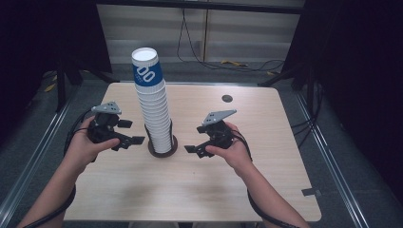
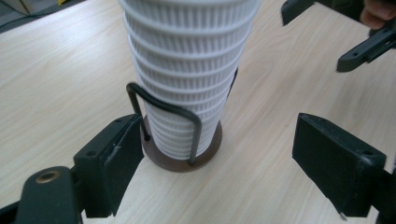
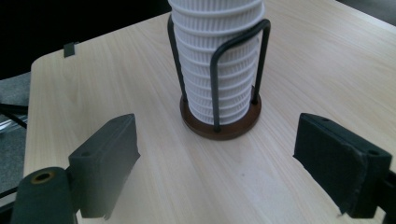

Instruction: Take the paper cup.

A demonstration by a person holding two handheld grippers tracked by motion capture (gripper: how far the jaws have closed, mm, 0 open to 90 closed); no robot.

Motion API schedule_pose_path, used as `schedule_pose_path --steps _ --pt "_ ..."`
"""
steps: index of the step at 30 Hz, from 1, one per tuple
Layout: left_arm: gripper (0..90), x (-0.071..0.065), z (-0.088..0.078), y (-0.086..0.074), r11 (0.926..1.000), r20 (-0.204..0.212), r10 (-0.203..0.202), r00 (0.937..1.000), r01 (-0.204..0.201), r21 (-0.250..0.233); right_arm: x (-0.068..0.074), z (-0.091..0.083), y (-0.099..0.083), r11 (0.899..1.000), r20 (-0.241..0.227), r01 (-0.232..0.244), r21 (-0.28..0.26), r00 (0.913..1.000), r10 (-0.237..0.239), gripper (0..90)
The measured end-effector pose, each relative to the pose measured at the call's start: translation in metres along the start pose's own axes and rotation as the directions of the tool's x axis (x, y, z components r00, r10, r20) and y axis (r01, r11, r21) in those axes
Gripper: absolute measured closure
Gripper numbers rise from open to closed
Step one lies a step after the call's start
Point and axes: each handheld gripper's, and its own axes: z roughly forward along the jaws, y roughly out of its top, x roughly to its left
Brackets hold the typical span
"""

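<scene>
White ribbed cups form a tall stack (image 1: 153, 102) in a wire holder (image 1: 163, 144) at the middle of the wooden counter (image 1: 266, 142). Left claw (image 1: 135, 134) and right claw (image 1: 190, 144) flank its base, both spread wide, holding and touching nothing.

A pale wooden table (image 1: 266, 190) is set on a grey floor (image 1: 332, 118); dark curtains (image 1: 361, 57) are hung at both sides, and cables (image 1: 228, 61) are strewn beyond.

One tall stack of paper cups (image 1: 153, 107), too many to count, in one wire cup holder (image 1: 162, 146); two grippers, left gripper (image 1: 124, 137) and right gripper (image 1: 194, 142); one bench (image 1: 266, 142).
</scene>
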Motion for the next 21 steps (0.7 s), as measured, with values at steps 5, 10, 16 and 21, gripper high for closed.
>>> schedule_pose_path --steps 5,10,16,21 --pt "16.1 0.002 -0.008 0.010 1.0000 -0.013 0.005 0.9999 -0.005 -0.001 0.001 0.001 0.015 1.000 -0.009 0.008 -0.020 0.9999 -0.008 12.9" --pt "16.1 0.004 -0.016 0.021 1.0000 -0.024 0.006 0.9997 -0.006 -0.007 0.000 0.004 0.031 0.999 -0.009 0.006 -0.041 0.9999 -0.006 12.9" --pt "16.1 0.006 -0.024 0.035 0.9996 -0.040 0.019 0.9990 -0.020 -0.018 0.001 0.007 0.048 0.998 -0.007 0.032 -0.055 0.9995 -0.032 12.8" --pt "16.1 0.005 -0.027 0.050 0.9993 -0.042 0.029 0.9987 -0.030 -0.023 0.002 0.007 0.063 0.997 -0.013 0.038 -0.068 0.9992 -0.039 12.8"
